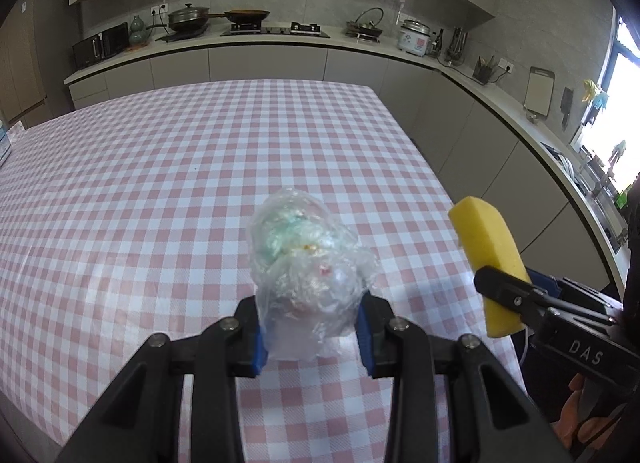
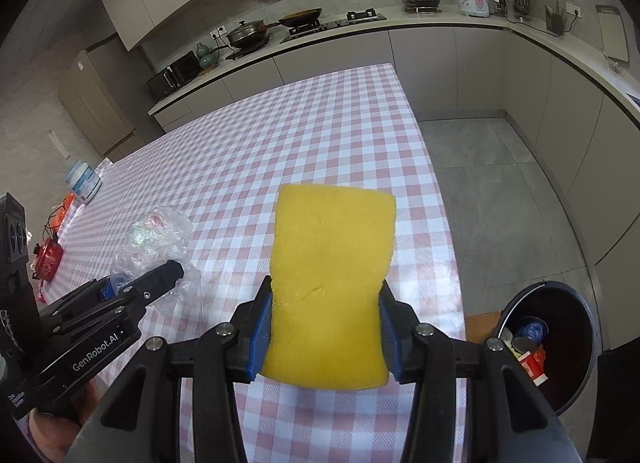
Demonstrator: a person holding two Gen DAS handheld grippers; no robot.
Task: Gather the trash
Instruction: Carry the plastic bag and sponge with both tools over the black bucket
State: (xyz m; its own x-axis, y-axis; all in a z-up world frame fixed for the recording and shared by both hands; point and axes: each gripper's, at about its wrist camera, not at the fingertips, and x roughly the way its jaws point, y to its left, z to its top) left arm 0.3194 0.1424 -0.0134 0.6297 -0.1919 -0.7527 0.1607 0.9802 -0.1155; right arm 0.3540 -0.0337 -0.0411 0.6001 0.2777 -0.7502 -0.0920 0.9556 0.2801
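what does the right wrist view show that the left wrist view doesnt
Only the right wrist view shows the dark trash bin on the floor, already holding cans and wrappers, plus a white jar and a red item at the table's far left.
Only the left wrist view shows the window over the sink.
Both show the yellow sponge in the right gripper, the crumpled plastic bag in the left gripper, and the checked tablecloth.

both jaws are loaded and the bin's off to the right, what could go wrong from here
The crumpled plastic bag is pinched only at its lower end by the left gripper; most of it bulges free and might slip out onto the checked table.

The trash bin stands on the floor beyond the table edge and already holds trash, so the yellow sponge in the right gripper could bounce off or miss.
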